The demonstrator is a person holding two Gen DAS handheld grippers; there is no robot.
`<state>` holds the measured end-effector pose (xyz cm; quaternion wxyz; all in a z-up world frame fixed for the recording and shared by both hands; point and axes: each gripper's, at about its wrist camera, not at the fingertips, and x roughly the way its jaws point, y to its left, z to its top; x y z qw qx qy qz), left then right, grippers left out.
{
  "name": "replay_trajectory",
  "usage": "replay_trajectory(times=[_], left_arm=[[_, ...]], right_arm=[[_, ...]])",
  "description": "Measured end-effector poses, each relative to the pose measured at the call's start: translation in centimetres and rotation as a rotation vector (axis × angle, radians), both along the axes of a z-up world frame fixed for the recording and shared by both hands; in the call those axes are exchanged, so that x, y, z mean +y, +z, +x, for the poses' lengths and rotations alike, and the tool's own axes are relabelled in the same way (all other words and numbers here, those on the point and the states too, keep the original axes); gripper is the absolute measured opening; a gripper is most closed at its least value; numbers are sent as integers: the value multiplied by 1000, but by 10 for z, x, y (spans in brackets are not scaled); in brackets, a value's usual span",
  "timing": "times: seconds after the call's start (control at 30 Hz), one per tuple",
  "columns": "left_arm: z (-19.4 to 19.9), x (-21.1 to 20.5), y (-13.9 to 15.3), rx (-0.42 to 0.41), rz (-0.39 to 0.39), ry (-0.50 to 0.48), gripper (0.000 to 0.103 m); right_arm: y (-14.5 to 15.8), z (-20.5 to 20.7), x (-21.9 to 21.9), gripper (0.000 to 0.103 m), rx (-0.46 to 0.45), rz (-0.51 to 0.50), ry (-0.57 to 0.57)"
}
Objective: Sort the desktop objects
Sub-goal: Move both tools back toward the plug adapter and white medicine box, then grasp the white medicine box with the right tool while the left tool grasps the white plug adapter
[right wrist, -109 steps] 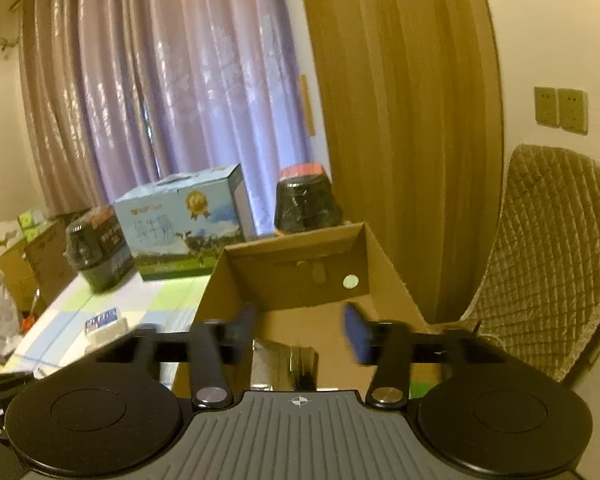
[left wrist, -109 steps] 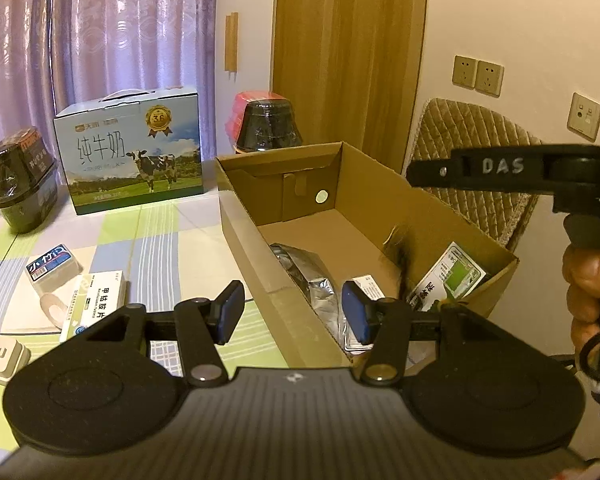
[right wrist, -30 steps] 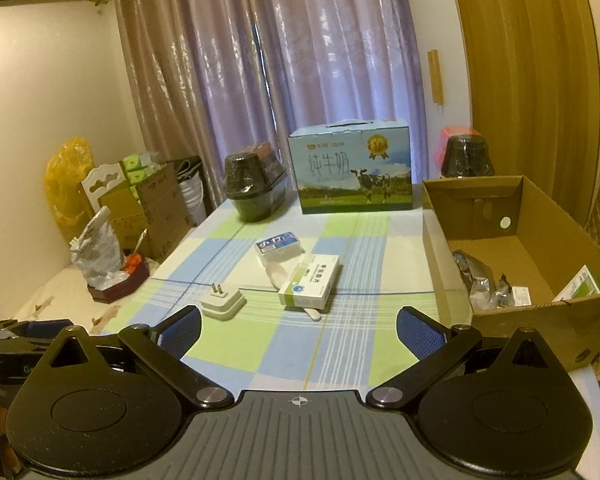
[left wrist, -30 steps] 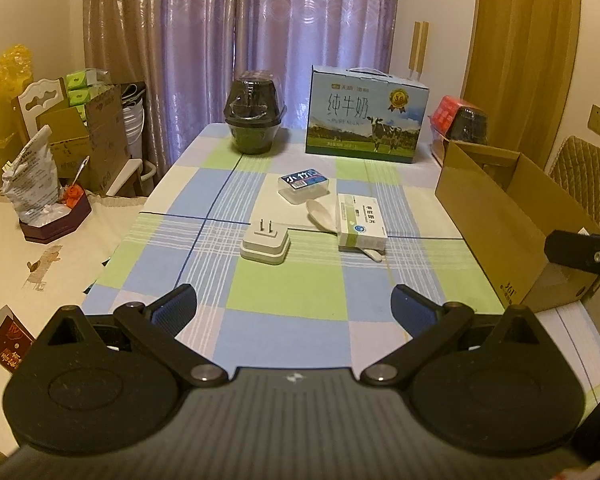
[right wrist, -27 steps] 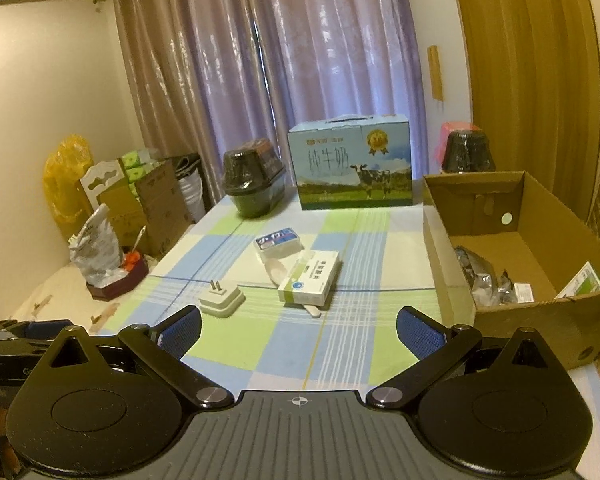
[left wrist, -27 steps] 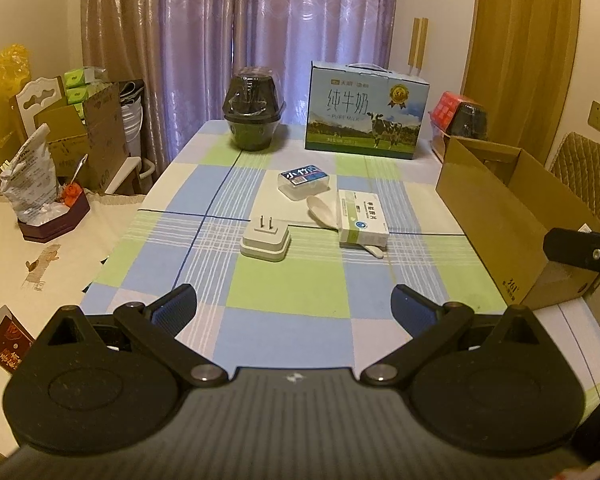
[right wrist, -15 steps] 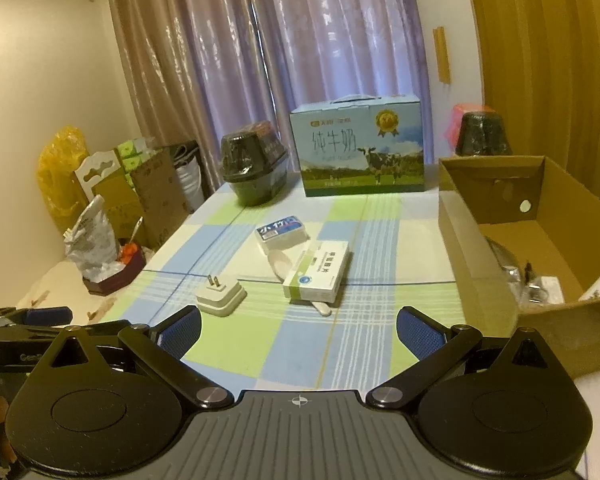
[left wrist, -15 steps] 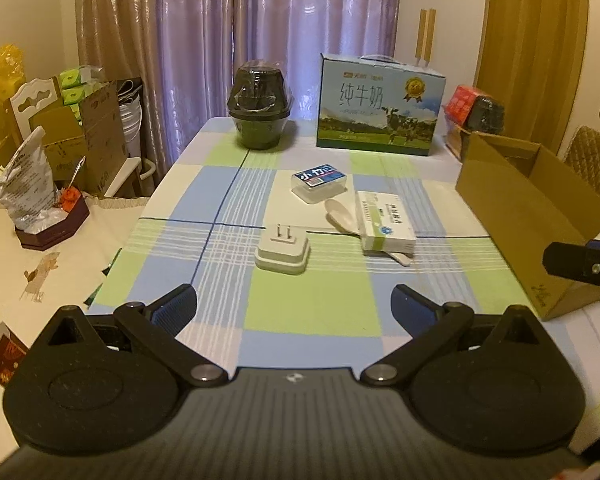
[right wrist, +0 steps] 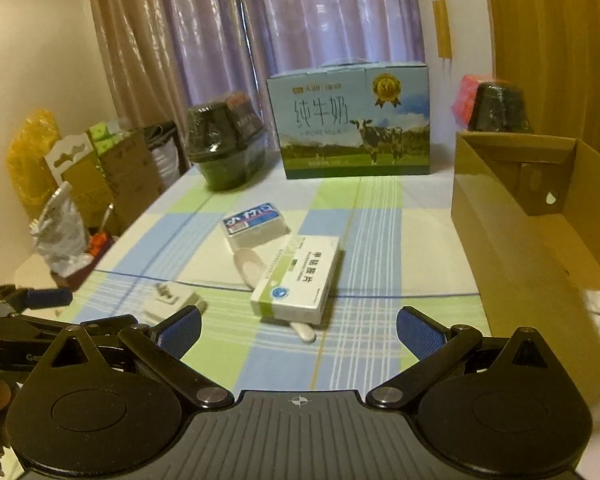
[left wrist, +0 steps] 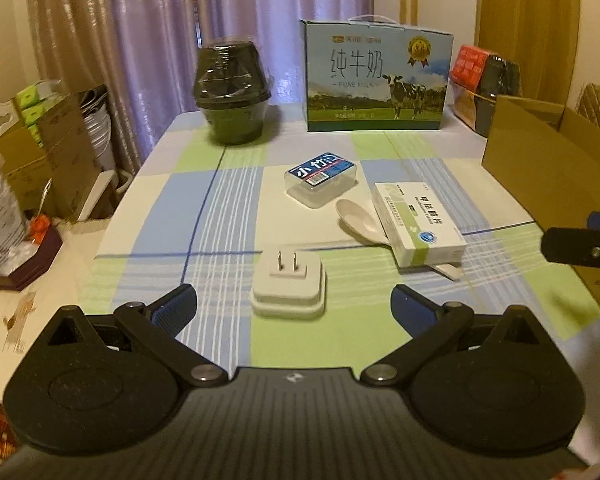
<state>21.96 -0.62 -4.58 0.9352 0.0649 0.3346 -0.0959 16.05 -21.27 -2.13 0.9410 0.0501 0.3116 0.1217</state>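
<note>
approach is the step in hand, as i judge it: both claws hang over the near edge of the tabletop (left wrist: 228, 184), each spread wide and holding nothing. the left claw (left wrist: 294, 306) points at the white plug adapter (left wrist: 289, 286), which lies flat with its two prongs up, just ahead of the gap between the fingers. the right claw (right wrist: 298, 330) faces the white and green medicine box (right wrist: 298, 284), which rests on the handle of a white spoon (right wrist: 250, 266); the spoon's bowl shows beside the box and its tip pokes out below it. a clear plastic case with a blue label (left wrist: 322, 180) sits just beyond the spoon. the cardboard box (right wrist: 540, 232) stands open at the right side of the tabletop, near the medicine box; its contents are mostly out of view here. the milk carton (left wrist: 374, 80) and the dark wrapped bowl (left wrist: 232, 92) stand at the far edge, well apart from the loose items.

the next move likely calls for lowering the left claw so its fingers straddle the adapter's sides, then closing. the adapter is low and smooth-edged, so a shallow grip could slip. lifting the medicine box may drag the spoon.
</note>
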Motion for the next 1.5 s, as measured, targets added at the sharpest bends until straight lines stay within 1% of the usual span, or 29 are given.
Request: replay_trajectory(times=[0.07,0.13,0.27,0.4,0.43,0.57,0.6,0.67,0.77,0.83,0.9,1.0,1.17,1.2,1.27,1.3,1.33,1.4,1.5], left_arm=[[14,-2,-11,3,15,-15,101],[29,-2,-22,23,22,-27,101],[47,-2,-39,50,48,-47,100],[62,3,-53,89,27,-56,94],[65,5,-54,94,15,-53,94],[75,8,-58,107,-33,-58,86],[77,7,-59,102,-29,-66,83],[79,2,-62,99,-3,-87,79],[83,-2,-69,116,32,-94,75],[82,-2,-70,117,19,-97,71],[82,-1,-69,121,7,-90,61],[82,0,-68,131,-8,-69,60],[81,-4,-67,129,-6,-78,60],[80,-5,-67,128,-5,-81,60],[80,-7,-68,128,-5,-85,60],[79,-9,-68,128,-5,-87,60],[79,-10,-68,128,-6,-89,60],[77,-13,-68,130,-8,-93,60],[70,-17,-66,139,-33,-100,60]], right_arm=[[-7,14,2,101,4,-9,-5],[-16,28,3,101,16,-5,-14],[-31,55,10,101,43,-8,-14],[-47,76,18,101,65,-26,5],[-50,80,18,101,71,-27,6],[-63,92,20,101,90,-32,2],[-66,94,21,101,94,-34,1],[-71,97,22,101,96,-35,4],[-75,102,24,101,97,-37,9],[-77,105,27,101,96,-39,11],[-78,109,30,101,96,-41,16],[-79,112,37,101,86,-60,25],[-82,118,47,100,87,-95,31],[-83,119,48,99,90,-101,28],[-85,123,47,90,102,-106,26],[-86,124,47,79,108,-108,26],[-87,125,46,73,118,-109,29],[-86,123,43,69,123,-118,26],[-81,112,37,68,114,-123,29]])
